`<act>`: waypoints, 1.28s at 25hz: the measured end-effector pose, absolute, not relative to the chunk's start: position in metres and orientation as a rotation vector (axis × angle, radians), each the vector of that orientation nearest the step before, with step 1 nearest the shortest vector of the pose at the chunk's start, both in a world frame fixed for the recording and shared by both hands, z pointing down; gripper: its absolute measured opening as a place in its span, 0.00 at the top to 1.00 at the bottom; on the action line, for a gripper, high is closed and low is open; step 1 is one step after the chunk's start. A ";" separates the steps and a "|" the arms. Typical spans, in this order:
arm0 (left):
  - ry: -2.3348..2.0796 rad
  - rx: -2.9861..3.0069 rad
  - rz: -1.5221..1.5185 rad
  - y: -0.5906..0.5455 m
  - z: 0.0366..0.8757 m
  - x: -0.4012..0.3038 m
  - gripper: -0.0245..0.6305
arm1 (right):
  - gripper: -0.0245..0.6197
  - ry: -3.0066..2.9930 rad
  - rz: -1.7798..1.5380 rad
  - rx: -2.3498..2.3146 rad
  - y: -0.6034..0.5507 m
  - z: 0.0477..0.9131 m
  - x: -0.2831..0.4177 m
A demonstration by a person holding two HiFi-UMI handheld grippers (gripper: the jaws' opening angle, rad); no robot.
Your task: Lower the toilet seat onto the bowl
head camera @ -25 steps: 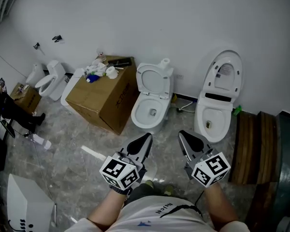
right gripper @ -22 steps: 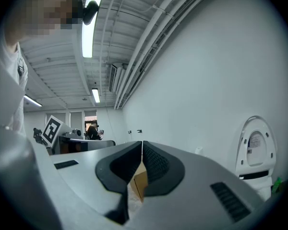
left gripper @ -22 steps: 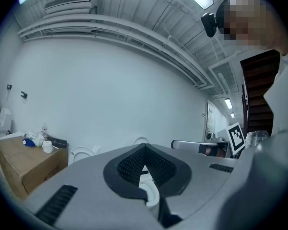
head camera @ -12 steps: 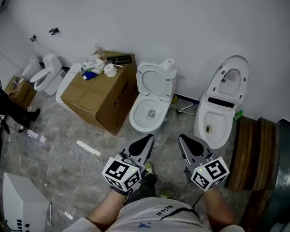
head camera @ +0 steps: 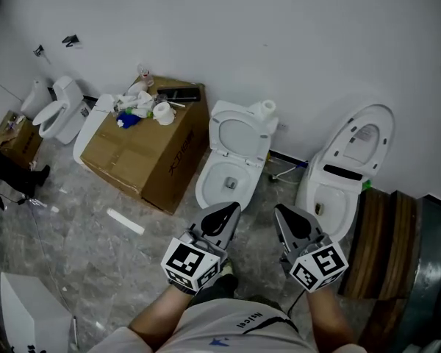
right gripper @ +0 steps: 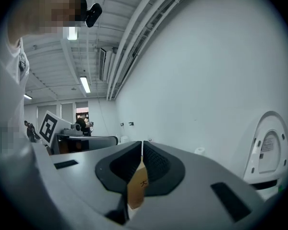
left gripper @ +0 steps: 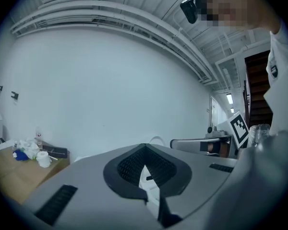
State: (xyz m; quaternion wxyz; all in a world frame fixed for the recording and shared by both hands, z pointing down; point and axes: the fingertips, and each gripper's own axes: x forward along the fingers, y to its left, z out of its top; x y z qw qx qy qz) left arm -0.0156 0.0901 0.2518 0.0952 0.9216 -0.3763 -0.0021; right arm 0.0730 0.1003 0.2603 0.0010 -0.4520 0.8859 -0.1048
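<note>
Two white toilets stand against the wall in the head view. The middle toilet has its seat tipped up against the tank. On the right toilet the lid and seat also stand raised; they show again in the right gripper view as the raised lid. My left gripper and right gripper are held side by side in front of me, short of both bowls. Both are shut with nothing in them and touch nothing.
A cardboard box with cups and clutter on top stands left of the middle toilet. A small white toilet sits at far left. Dark wooden steps rise at right. A white strip lies on the marbled floor.
The view has drifted toward the toilets and to the right; the box and toilets sit lower and nearer. Both grippers stay shut in the same pose before my body.
</note>
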 end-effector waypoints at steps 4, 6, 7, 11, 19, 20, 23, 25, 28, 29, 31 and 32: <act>-1.084 2.749 0.009 0.048 0.260 -0.021 0.95 | 0.93 2.784 -0.317 -1.452 0.060 0.266 0.061; -1.065 2.737 0.010 0.030 0.265 -0.021 0.95 | 0.93 2.795 -0.316 -1.466 0.043 0.270 0.059; -1.056 2.731 0.008 0.022 0.266 -0.021 0.95 | 0.93 2.800 -0.319 -1.473 0.035 0.271 0.058; -1.041 2.718 0.011 -0.011 0.272 -0.017 0.95 | 0.93 2.803 -0.331 -1.494 -0.002 0.278 0.063; -1.118 2.686 0.015 -0.093 0.290 -0.008 0.95 | 0.93 2.853 -0.354 -1.452 -0.094 0.304 0.072; -1.131 2.682 0.014 -0.105 0.292 -0.005 0.95 | 0.93 2.863 -0.348 -1.446 -0.107 0.306 0.074; -1.167 2.663 0.017 -0.140 0.296 0.006 0.95 | 0.93 2.891 -0.355 -1.413 -0.146 0.309 0.083; -1.187 2.648 0.020 -0.160 0.301 0.013 0.95 | 0.93 2.906 -0.373 -1.382 -0.170 0.313 0.089; -1.201 2.629 0.029 -0.191 0.312 0.025 0.95 | 0.93 2.925 -0.409 -1.363 -0.204 0.327 0.101; -1.205 2.621 0.033 -0.201 0.315 0.029 0.95 | 0.93 2.933 -0.418 -1.359 -0.216 0.332 0.105; -1.216 2.603 0.040 -0.220 0.324 0.036 0.95 | 0.93 2.956 -0.424 -1.354 -0.238 0.344 0.112; -1.222 2.594 0.042 -0.230 0.330 0.038 0.95 | 0.93 2.970 -0.423 -1.351 -0.249 0.351 0.115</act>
